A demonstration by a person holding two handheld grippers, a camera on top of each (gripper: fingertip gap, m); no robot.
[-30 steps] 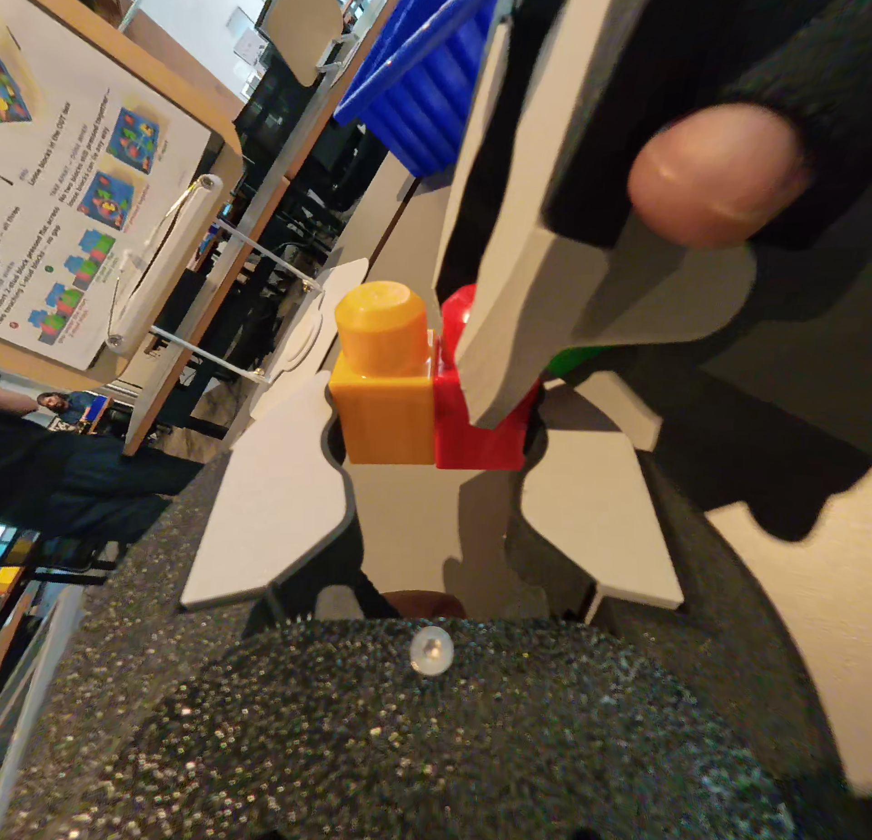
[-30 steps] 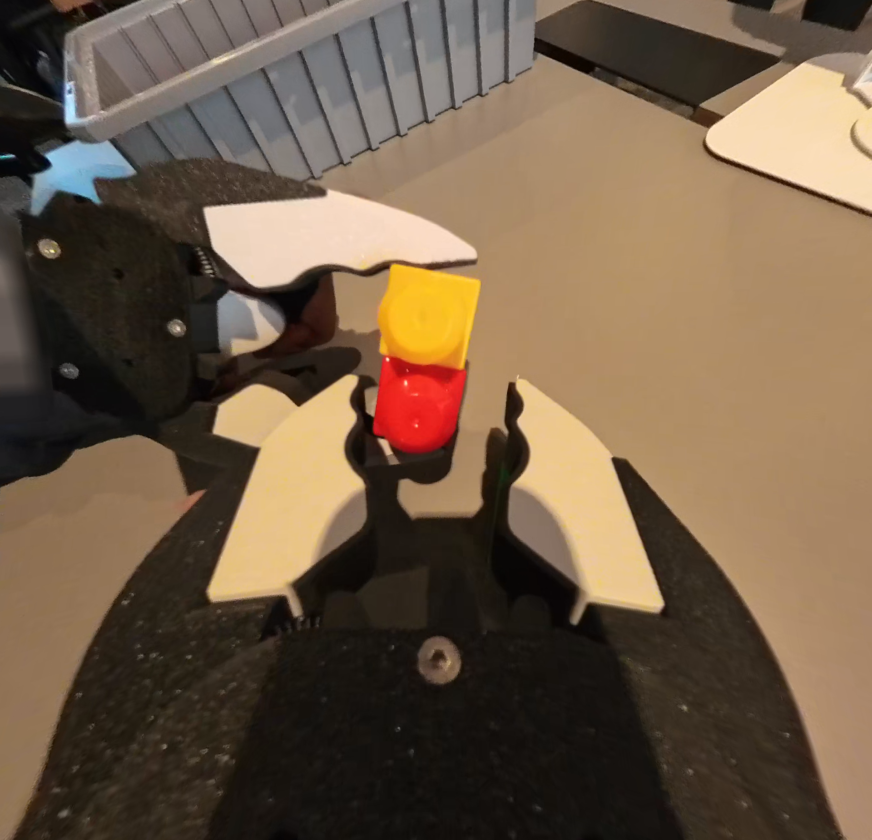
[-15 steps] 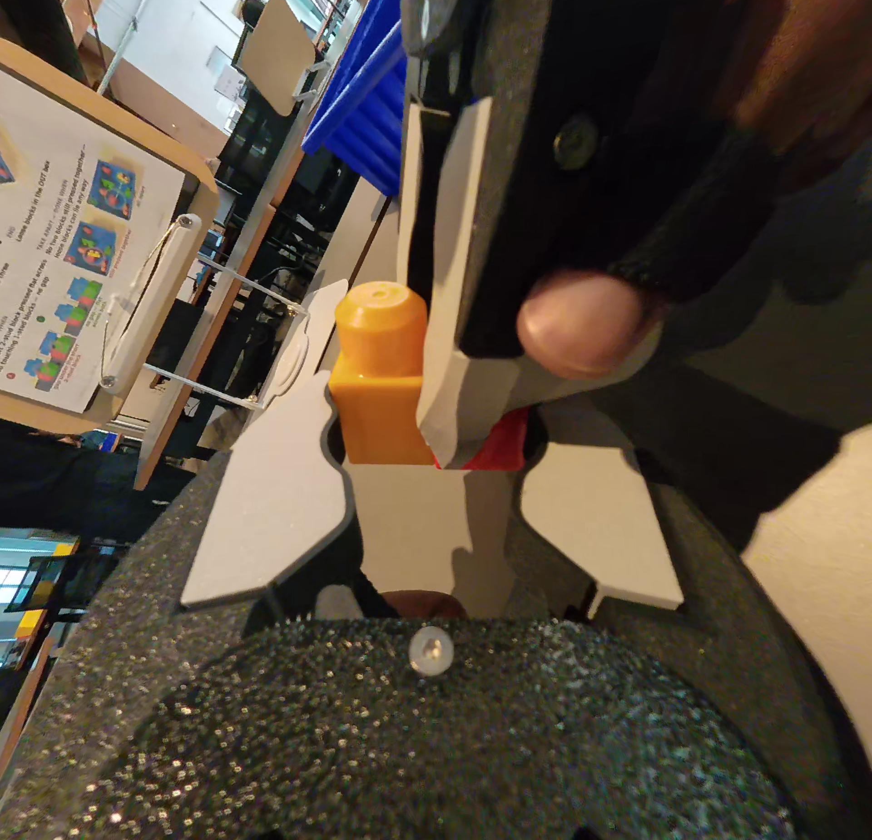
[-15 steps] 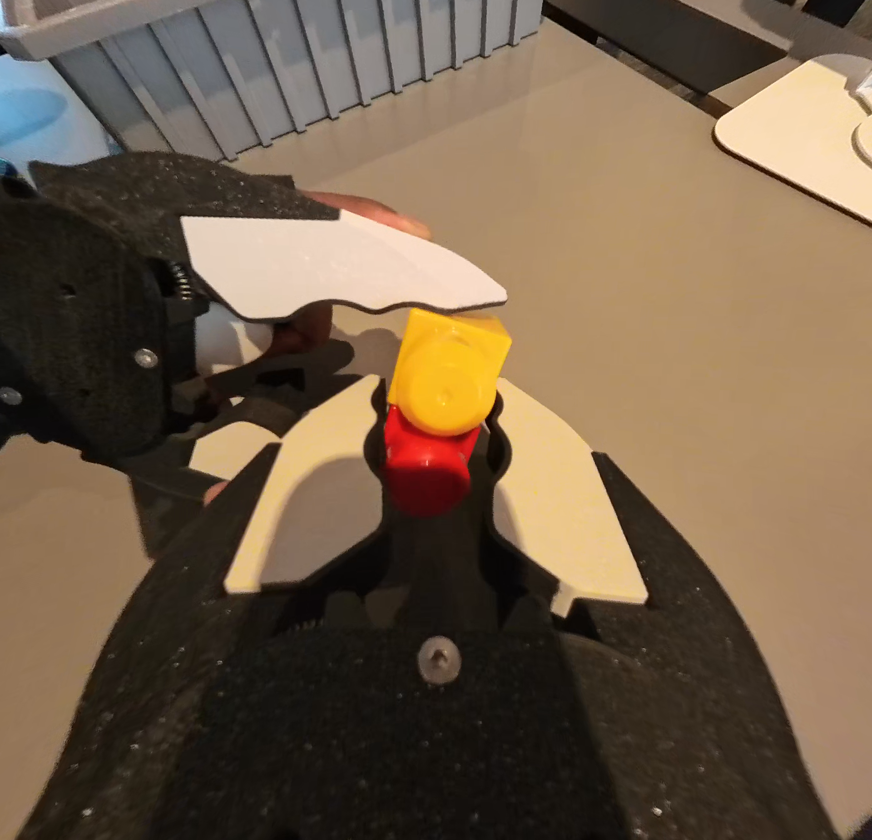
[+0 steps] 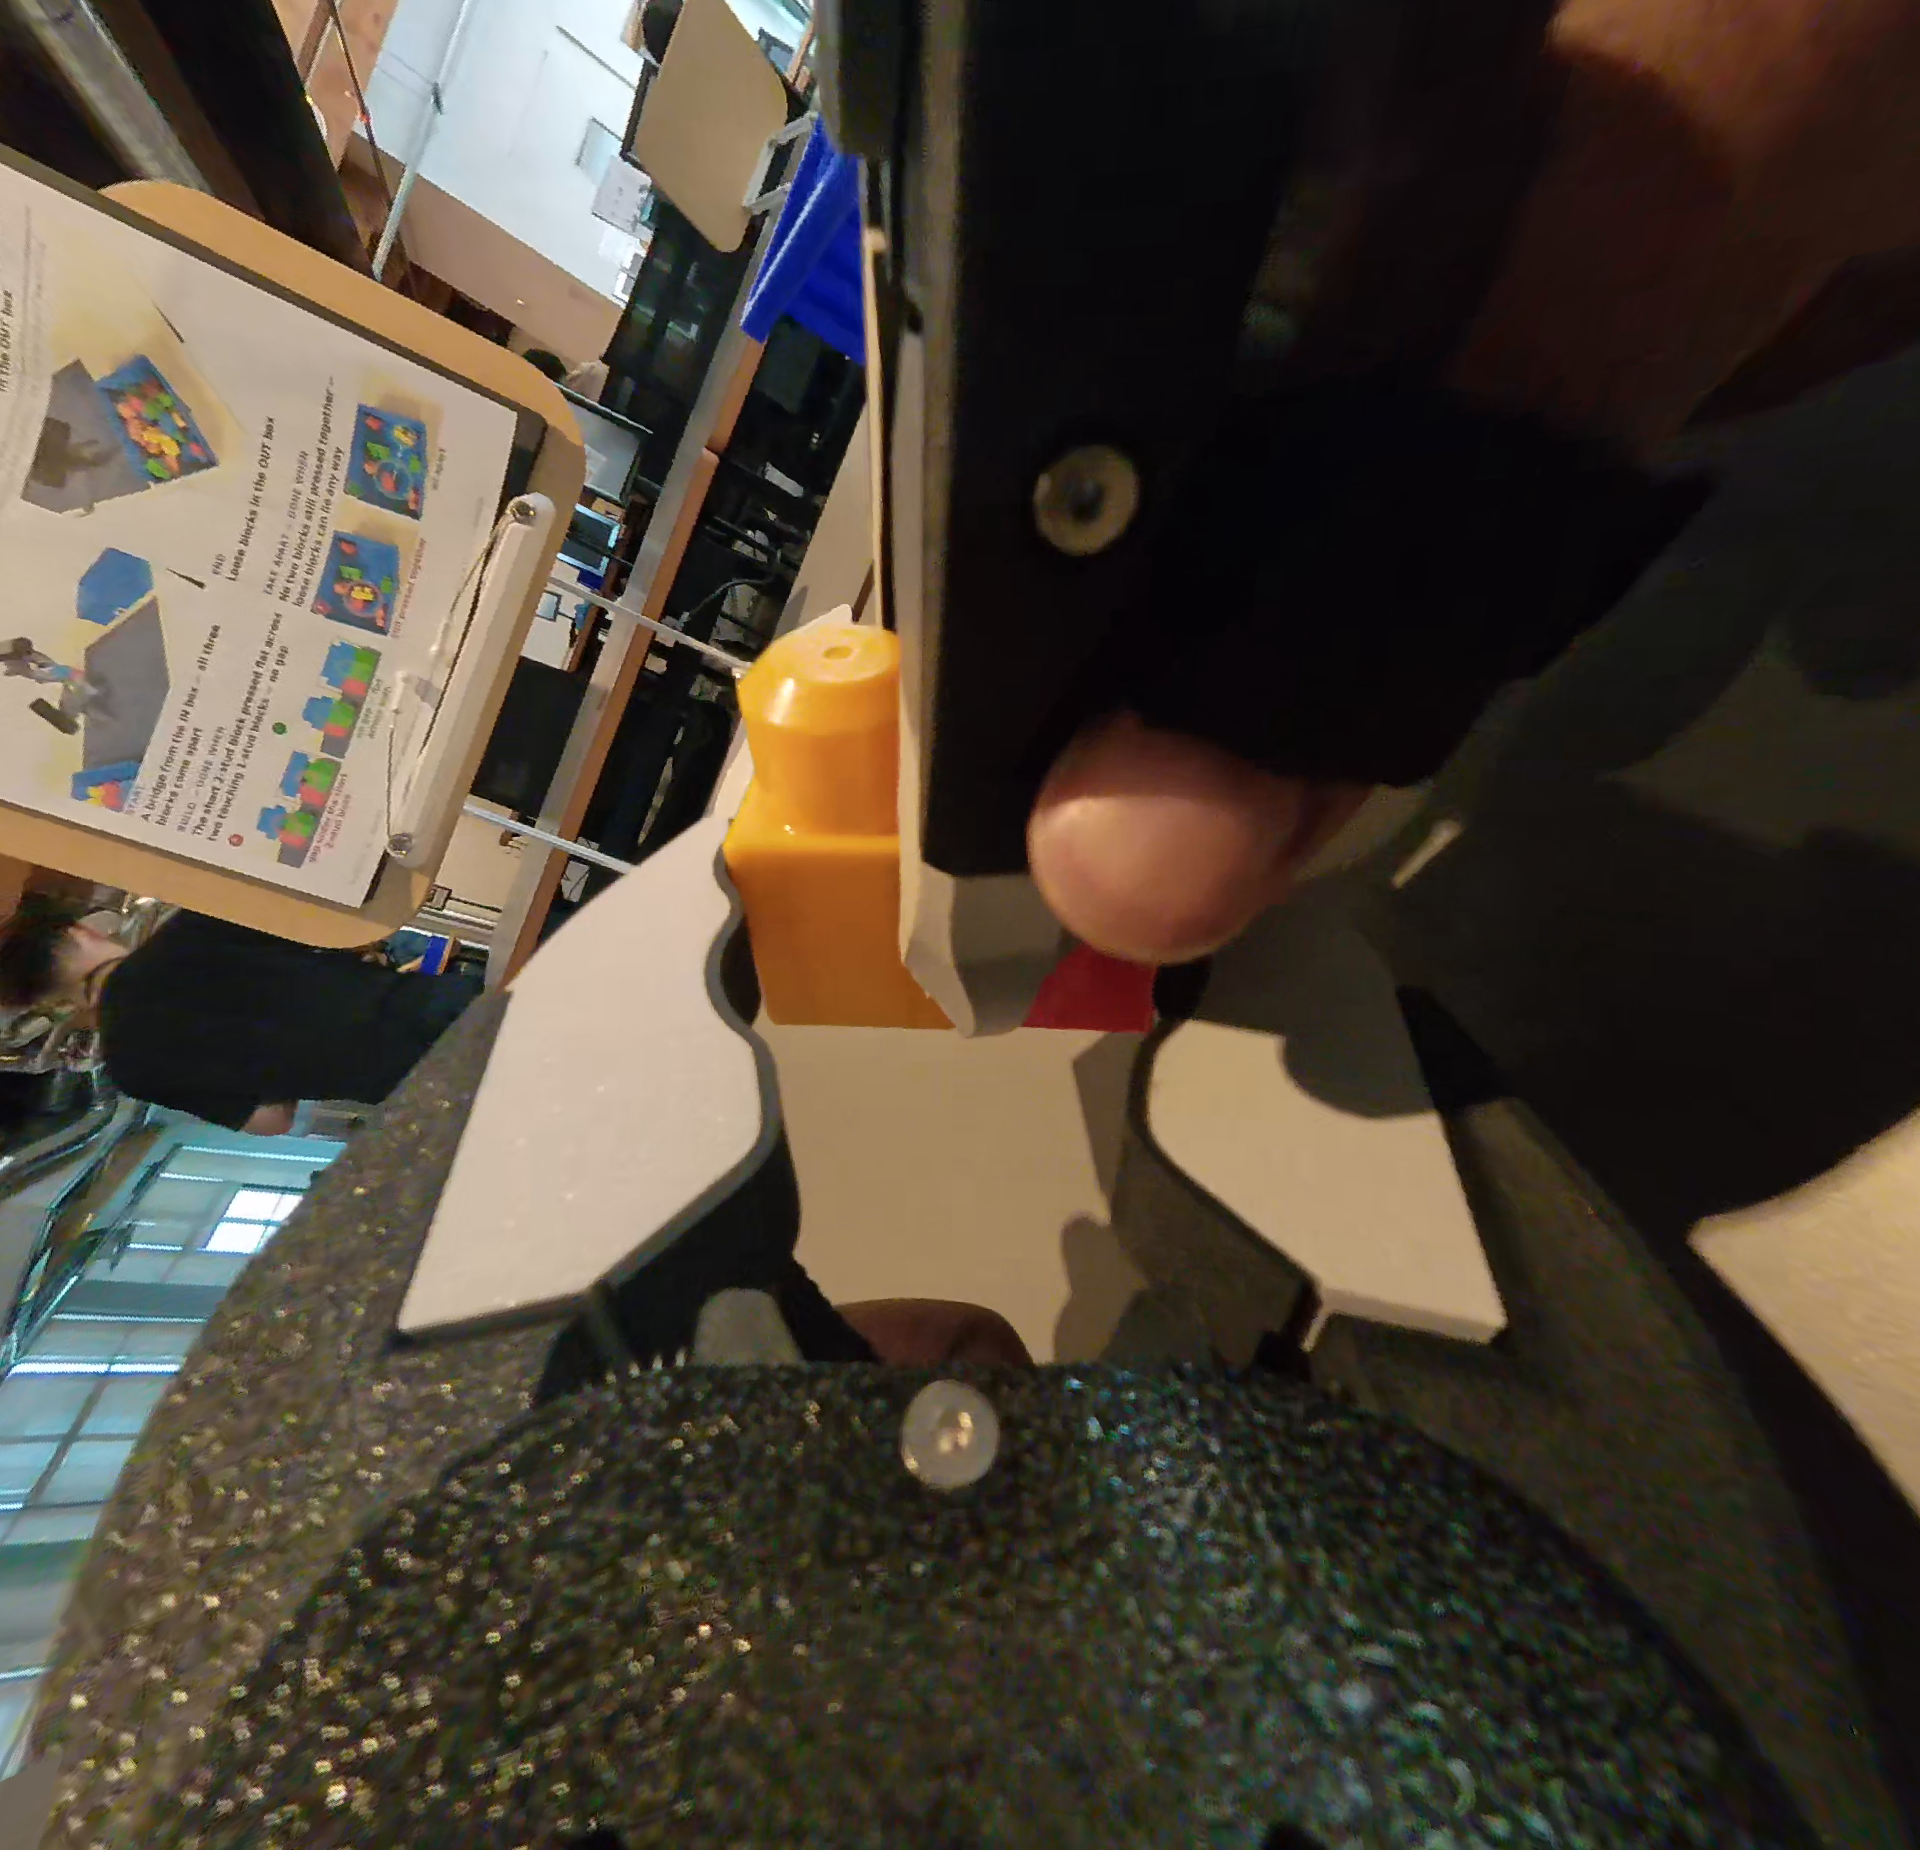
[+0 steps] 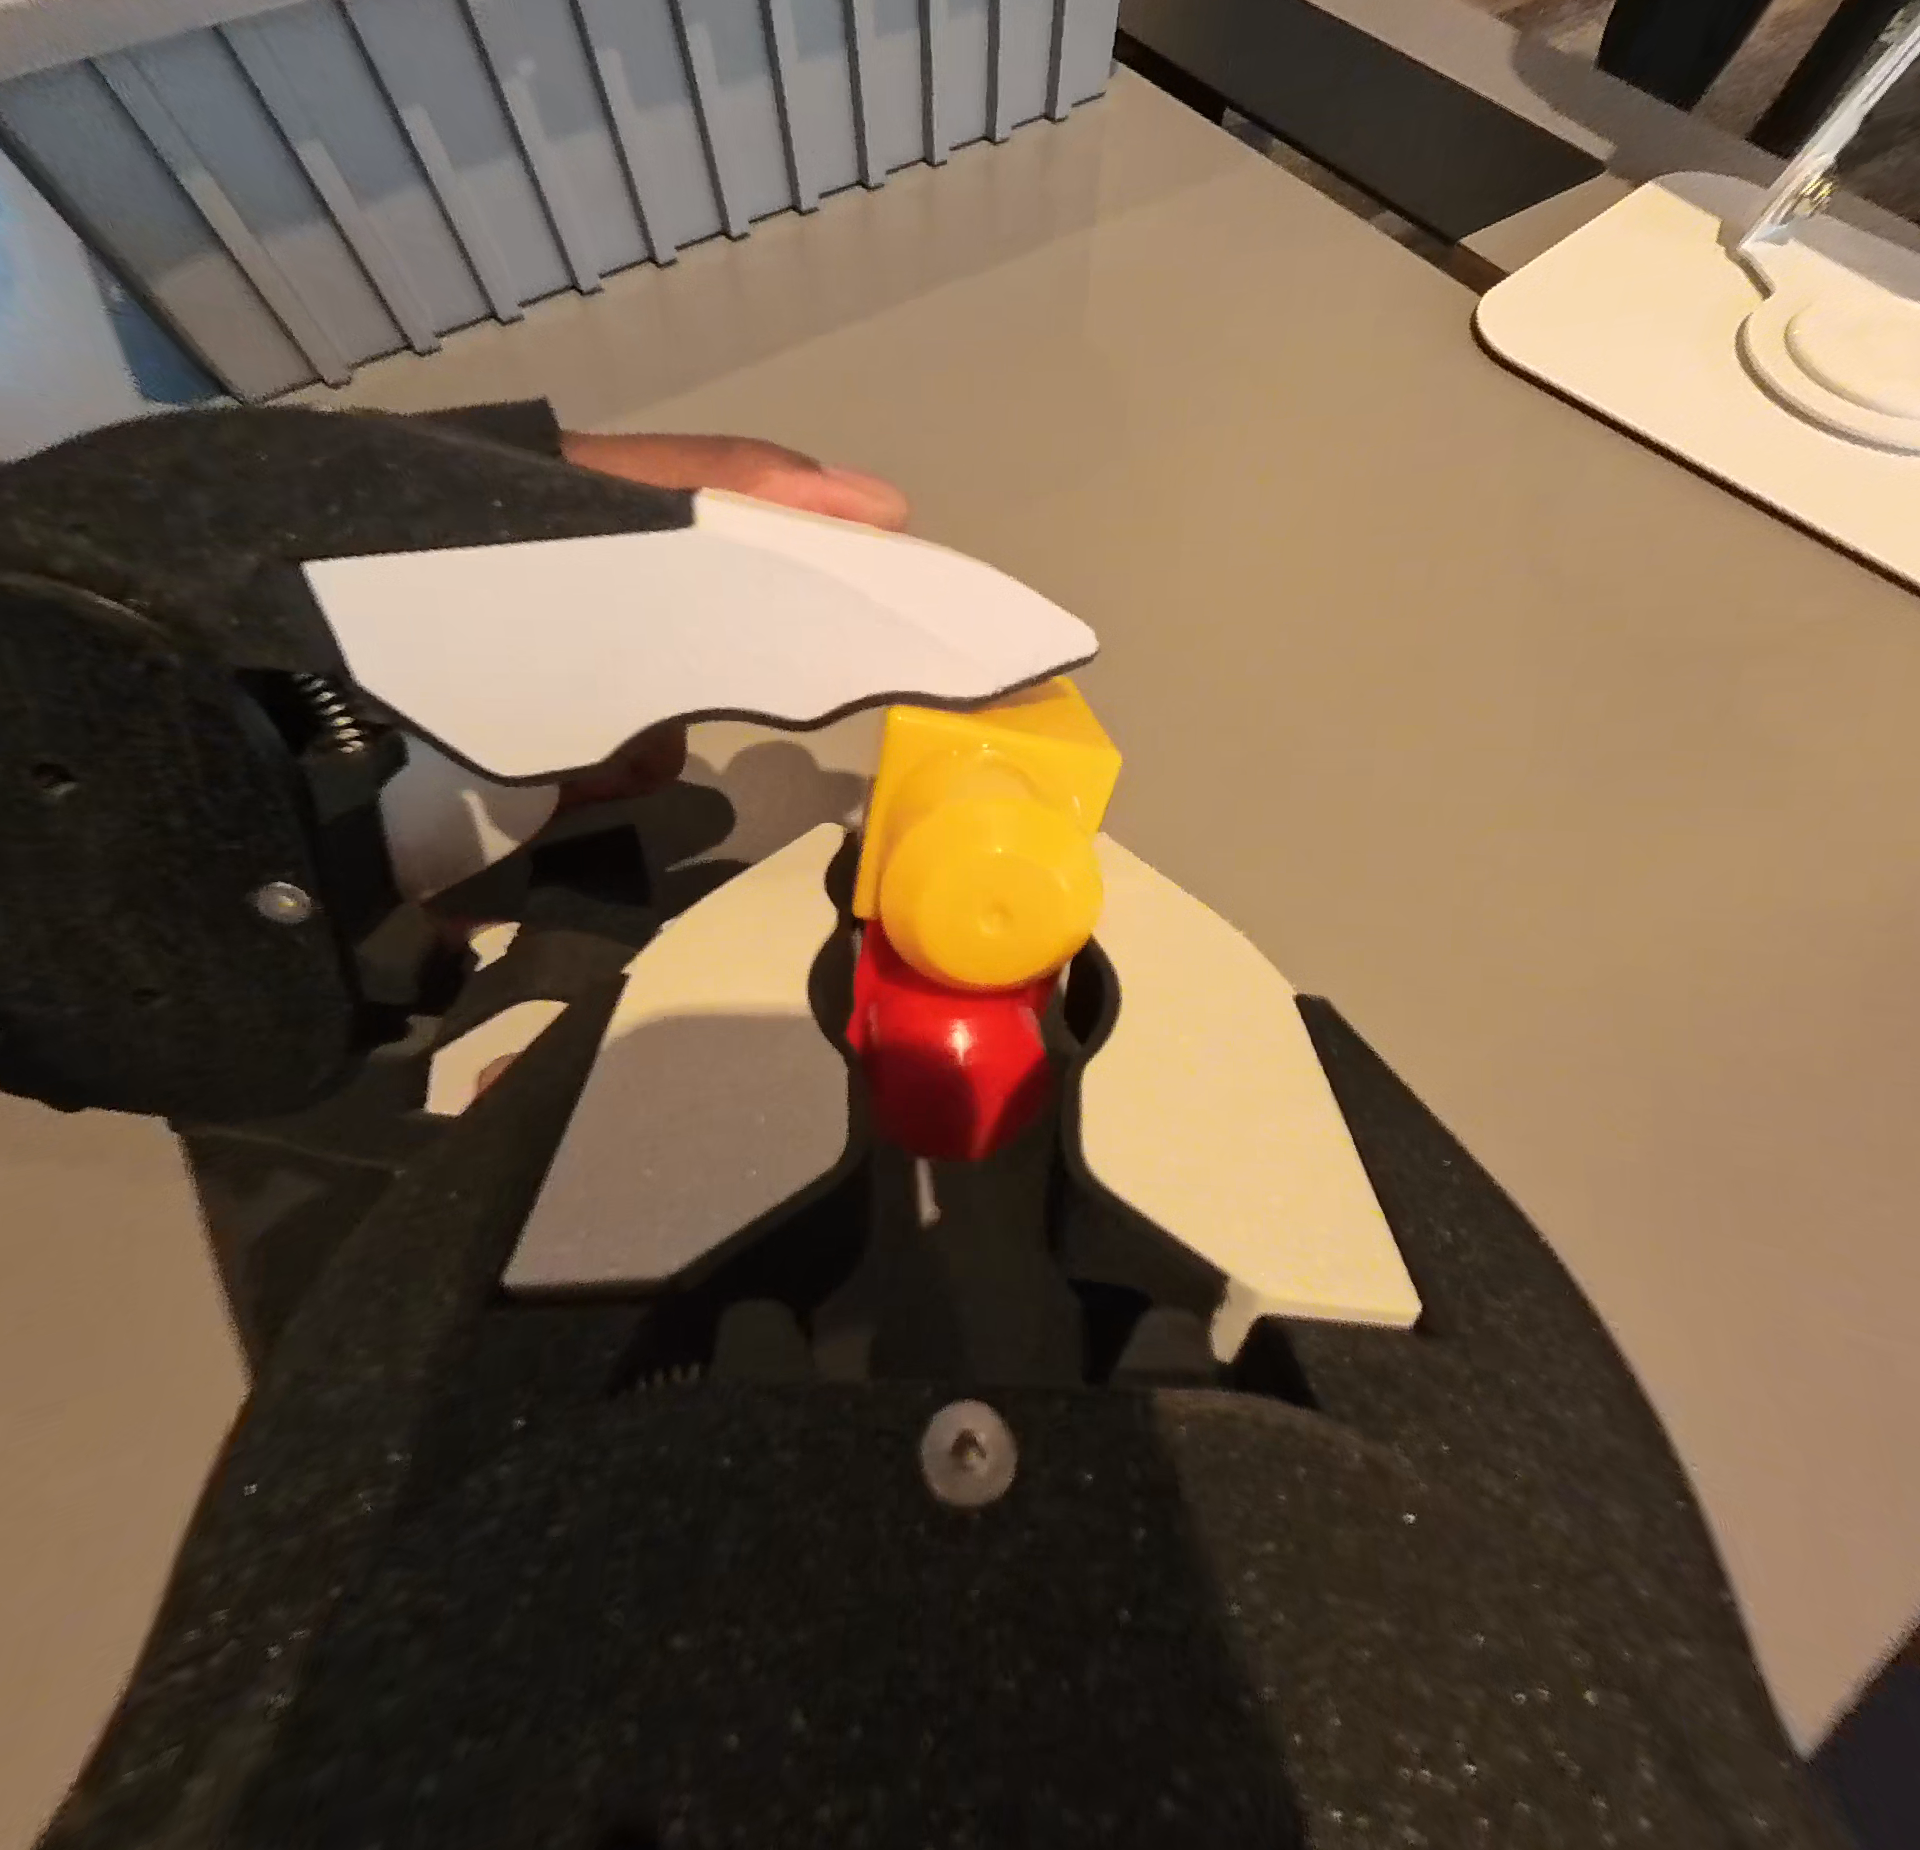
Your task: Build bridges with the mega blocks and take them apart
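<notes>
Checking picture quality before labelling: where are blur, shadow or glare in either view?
Left wrist view: the hand at upper right is smeared, the orange block sharp. Right wrist view: the orange block's stud is soft, shadow covers one finger, and the table shows sheen.

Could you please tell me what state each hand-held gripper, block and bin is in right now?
right hand-held gripper: shut on the red block.
left hand-held gripper: open around both blocks.
red block: clamped, beside the yellow one.
yellow block: touching the red block, stud tilted.
grey bin: upright on the table, contents hidden.
</notes>
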